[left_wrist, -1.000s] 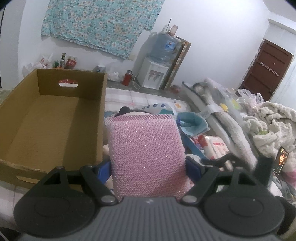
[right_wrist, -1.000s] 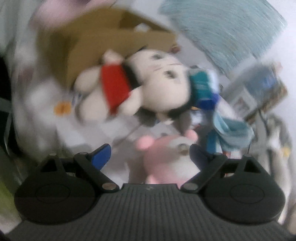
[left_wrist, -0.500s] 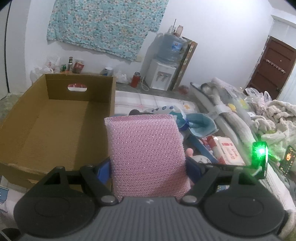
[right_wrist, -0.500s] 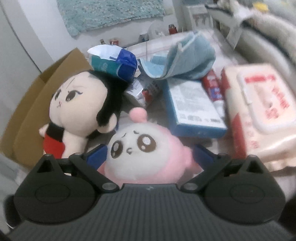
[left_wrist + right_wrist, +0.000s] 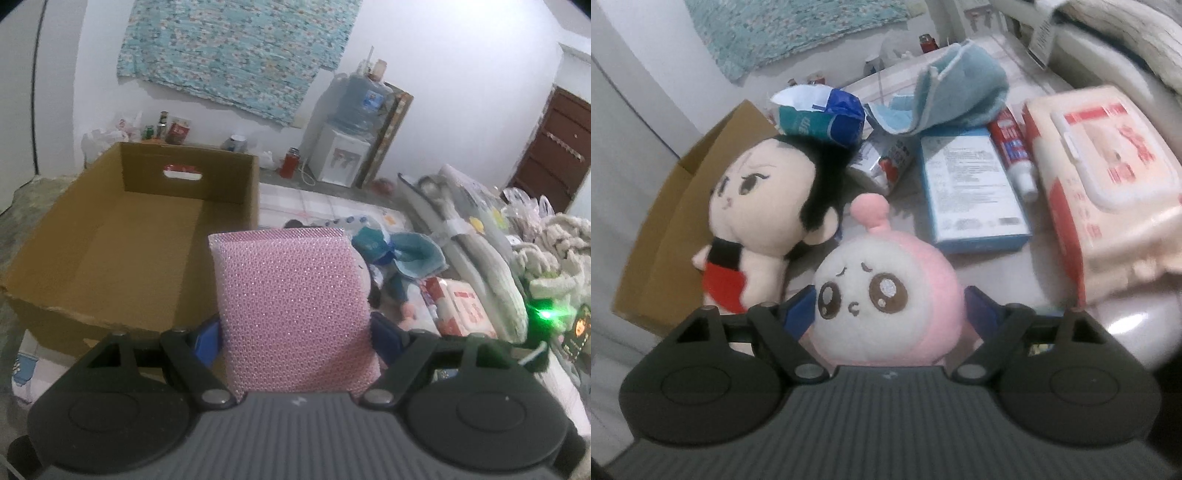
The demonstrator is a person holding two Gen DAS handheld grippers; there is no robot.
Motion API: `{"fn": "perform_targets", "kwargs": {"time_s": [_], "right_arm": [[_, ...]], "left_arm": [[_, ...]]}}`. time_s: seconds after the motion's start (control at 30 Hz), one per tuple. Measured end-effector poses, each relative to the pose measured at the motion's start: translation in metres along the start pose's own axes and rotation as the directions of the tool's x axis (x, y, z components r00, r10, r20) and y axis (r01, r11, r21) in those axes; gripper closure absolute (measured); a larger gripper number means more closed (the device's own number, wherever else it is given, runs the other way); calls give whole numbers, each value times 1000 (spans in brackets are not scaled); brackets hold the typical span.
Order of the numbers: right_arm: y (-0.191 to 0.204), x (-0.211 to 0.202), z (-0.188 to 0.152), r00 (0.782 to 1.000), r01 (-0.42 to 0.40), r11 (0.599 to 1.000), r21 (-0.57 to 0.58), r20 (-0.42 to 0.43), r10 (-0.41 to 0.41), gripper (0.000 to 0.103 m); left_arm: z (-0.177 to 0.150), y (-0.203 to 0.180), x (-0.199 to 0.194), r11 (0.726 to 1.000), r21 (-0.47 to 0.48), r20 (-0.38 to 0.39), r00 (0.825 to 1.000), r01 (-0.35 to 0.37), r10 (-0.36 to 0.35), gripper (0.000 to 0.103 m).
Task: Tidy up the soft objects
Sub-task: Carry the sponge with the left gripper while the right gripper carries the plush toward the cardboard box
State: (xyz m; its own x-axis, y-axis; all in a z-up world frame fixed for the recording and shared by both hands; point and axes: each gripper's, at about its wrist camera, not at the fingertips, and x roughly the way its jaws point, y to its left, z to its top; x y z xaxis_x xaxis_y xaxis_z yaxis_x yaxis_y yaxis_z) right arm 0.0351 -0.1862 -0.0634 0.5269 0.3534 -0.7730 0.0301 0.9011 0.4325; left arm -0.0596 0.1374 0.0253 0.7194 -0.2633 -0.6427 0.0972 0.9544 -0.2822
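Facing cardboard box [image 5: 122, 236] leftward, pink plush [image 5: 886, 295] rightward

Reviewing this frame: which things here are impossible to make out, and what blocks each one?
- Left wrist view: lower end of the pink sponge sits behind the left gripper body.
- Left wrist view: near floor of the cardboard box is hidden by its front wall.
- Right wrist view: underside of the pink plush is hidden by the right gripper; pad contact is unclear as its jaws are closing.
- Right wrist view: print on the blue box is too blurred.
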Motion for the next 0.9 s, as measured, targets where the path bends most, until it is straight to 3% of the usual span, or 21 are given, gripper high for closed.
{"fn": "perform_targets", "kwargs": {"time_s": [0.27,0.37,0.5,0.63,0.8,0.9], "right_arm": [[42,-58,-3,994,-110,992,-55,21,111,19],[75,-75,12,981,-182,976,-115,40,188,19],[127,-80,45,949,-299,932,-203,36,312,19],[186,-60,90,922,-373,887,-273,1,388,19],[246,5,152,919,-394,885,-249,-87,384,19],[280,58,181,932,-360,899,-249,-149,332,19]], "left_arm": [[16,36,-36,997,-40,61,996,-59,62,21],[31,51,-48,994,-36,88,990,-103,106,21],[58,67,-52,985,10,123,978,-170,168,21],[91,83,-31,973,84,118,972,-214,204,21],[132,112,29,942,185,61,960,-280,274,21],[152,132,68,937,223,3,961,-270,277,21]]}}
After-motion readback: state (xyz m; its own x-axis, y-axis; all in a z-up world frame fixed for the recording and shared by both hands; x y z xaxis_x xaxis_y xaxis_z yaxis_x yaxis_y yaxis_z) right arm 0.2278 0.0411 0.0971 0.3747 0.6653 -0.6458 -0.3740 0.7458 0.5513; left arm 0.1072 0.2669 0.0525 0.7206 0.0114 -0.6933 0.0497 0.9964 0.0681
